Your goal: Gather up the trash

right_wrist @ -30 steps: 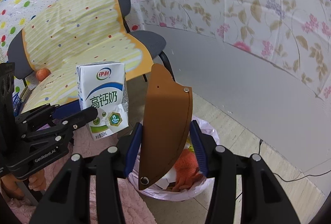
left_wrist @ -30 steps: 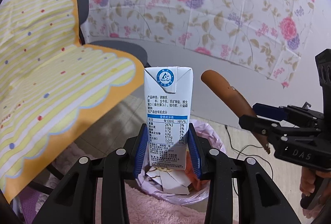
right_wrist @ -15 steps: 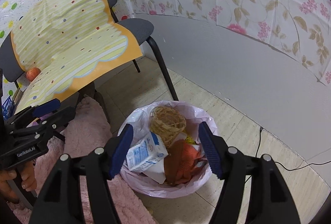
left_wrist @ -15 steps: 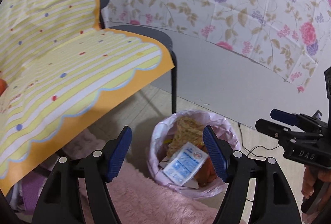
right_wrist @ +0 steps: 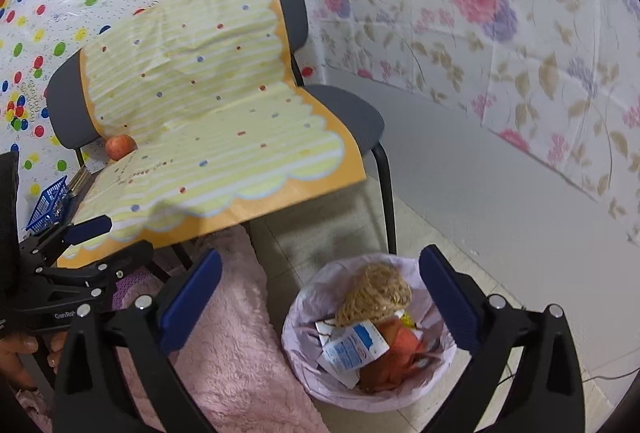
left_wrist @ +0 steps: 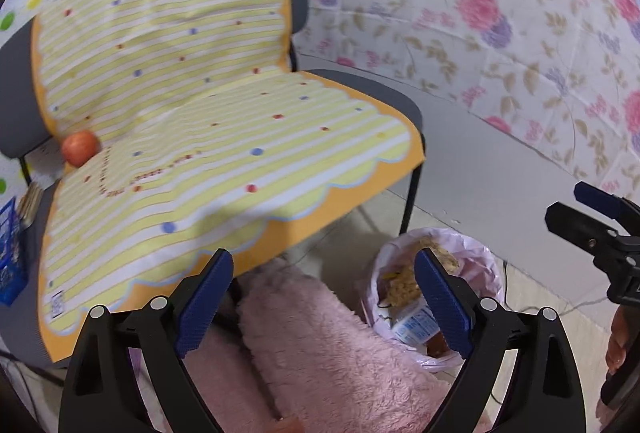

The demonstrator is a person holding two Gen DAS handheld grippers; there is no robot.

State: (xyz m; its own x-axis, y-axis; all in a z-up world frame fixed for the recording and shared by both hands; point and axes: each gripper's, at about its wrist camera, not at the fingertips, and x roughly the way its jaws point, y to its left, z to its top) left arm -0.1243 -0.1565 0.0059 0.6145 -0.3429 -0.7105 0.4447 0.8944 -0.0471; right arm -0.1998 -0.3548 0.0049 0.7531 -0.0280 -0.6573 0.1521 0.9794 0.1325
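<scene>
Colours around a grey chair (right_wrist: 344,113)
Yellow-and-white striped cloth (right_wrist: 224,137) with orange border and coloured dots; pink fluffy rug (right_wrist: 236,361); pale pink bin bag (right_wrist: 304,317); floral wall covering (right_wrist: 500,13); blue basket (right_wrist: 46,203).

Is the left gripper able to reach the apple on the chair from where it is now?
Probably yes. The left gripper is open and empty, and the apple lies uncovered at the back of the chair seat, with nothing visible between them.

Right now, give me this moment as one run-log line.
left gripper: open, empty | right gripper: open, empty | milk carton: in trash bin | apple: on chair
</scene>
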